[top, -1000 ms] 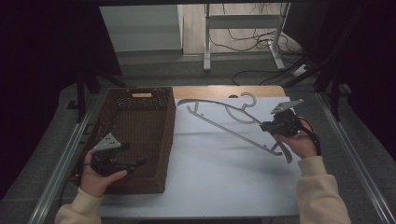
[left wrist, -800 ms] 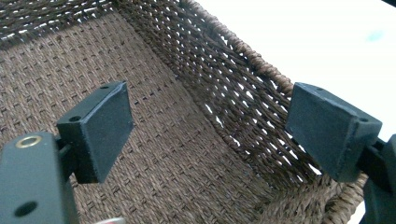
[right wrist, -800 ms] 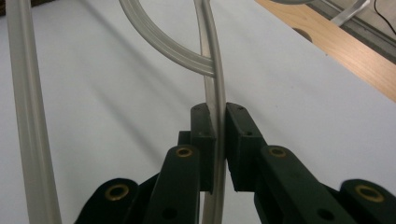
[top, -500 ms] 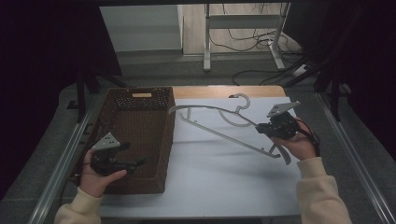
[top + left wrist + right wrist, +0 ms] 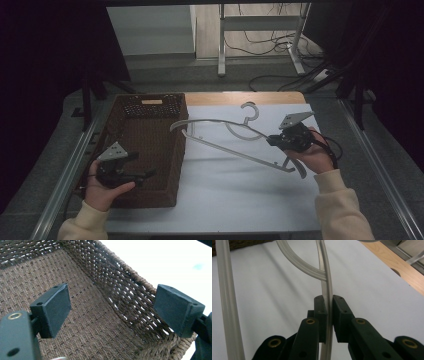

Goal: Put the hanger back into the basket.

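A grey plastic clothes hanger [image 5: 225,142] hangs tilted above the white table top, its left end near the wicker basket's right rim. My right gripper [image 5: 274,141] is shut on the hanger's upper arm [image 5: 327,290], close to the hook [image 5: 250,111]. The pads squeeze the thin bar from both sides. A brown wicker basket [image 5: 172,165] stands on the left of the table. My left gripper [image 5: 150,173] is held over the basket's near end, jaws open and empty. Its pads [image 5: 53,308] frame the woven floor and right wall [image 5: 125,290].
A white sheet [image 5: 235,195] covers the table right of the basket; a strip of bare wood [image 5: 245,98] runs along the far edge. Metal rails [image 5: 65,170] flank the table. Cables and a stand's legs [image 5: 260,60] lie on the floor beyond.
My right gripper has carried the hanger leftward, so its left end now reaches the basket's rim. The left hand has stayed put over the basket.
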A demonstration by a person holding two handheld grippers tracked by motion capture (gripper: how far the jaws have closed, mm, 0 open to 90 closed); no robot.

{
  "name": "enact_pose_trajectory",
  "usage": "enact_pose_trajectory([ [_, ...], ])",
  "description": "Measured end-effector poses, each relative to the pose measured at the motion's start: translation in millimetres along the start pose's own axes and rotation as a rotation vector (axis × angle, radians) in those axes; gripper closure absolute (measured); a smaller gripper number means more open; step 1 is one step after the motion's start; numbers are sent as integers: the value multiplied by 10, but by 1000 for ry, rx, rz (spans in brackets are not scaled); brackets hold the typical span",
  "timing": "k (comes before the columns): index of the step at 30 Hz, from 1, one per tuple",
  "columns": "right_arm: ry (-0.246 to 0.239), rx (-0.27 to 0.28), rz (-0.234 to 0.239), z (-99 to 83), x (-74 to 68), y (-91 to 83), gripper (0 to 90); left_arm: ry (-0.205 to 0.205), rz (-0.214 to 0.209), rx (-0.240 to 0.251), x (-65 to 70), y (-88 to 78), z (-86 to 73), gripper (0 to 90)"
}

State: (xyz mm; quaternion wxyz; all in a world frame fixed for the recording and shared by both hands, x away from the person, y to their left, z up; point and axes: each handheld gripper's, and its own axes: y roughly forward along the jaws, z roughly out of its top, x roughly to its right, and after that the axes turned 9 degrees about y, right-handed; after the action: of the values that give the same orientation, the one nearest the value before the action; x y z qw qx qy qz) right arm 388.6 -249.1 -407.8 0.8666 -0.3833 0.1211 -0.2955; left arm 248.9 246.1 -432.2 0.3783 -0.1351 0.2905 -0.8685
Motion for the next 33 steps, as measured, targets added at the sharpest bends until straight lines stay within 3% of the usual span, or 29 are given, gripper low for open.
enact_pose_trajectory([
  [14,-70,-1,30,97,-187,46,821,-3,-37,41,-6,-124,164,147],
  [18,-84,4,33,110,-222,45,821,5,-61,41,-1,-119,261,147],
  [23,-94,-4,32,104,-258,60,821,-14,-112,53,-56,-100,351,147],
  [33,-130,-12,45,118,-329,96,821,-11,-157,18,-142,17,456,158],
])
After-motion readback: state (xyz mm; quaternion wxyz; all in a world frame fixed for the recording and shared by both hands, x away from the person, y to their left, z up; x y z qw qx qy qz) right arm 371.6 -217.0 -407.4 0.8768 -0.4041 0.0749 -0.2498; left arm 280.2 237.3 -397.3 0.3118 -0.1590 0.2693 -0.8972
